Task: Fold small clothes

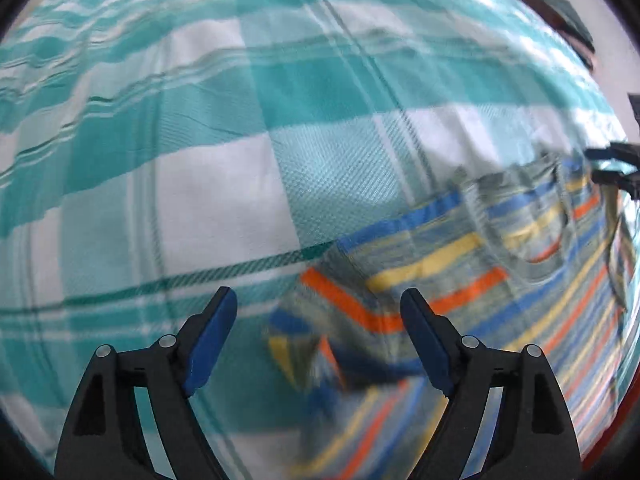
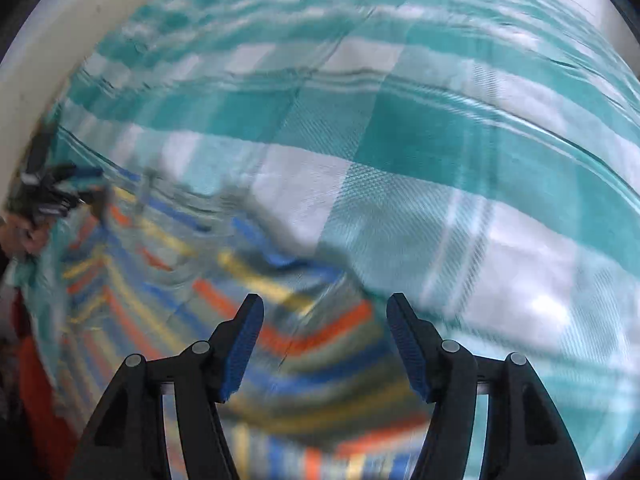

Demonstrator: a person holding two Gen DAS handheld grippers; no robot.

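Left gripper (image 1: 318,336) jaws spread wide, nothing clamped; black plastic arms with round rivets, blue ribbed pads (image 1: 210,340) on the tips. Below it the striped garment (image 1: 472,264), soft knit with grey-green base and blue, yellow, orange bands, lies rumpled on the checked sheet (image 1: 208,184), filling the 3 to 6 o'clock part of the left wrist view, a folded sleeve-like flap blurred between the fingers. Sheet is woven teal-and-white check with thin dark lines, wrinkled toward 12 o'clock. Right gripper (image 2: 324,336) also apart, empty, same black arms and blue textured pads (image 2: 244,344). In the right wrist view the garment (image 2: 168,276) runs from 9 to 6 o'clock, motion-blurred, edge curving under the fingers; sheet (image 2: 460,184) covers 12 to 4 o'clock. Other gripper visible at 9 o'clock, small, blurred.
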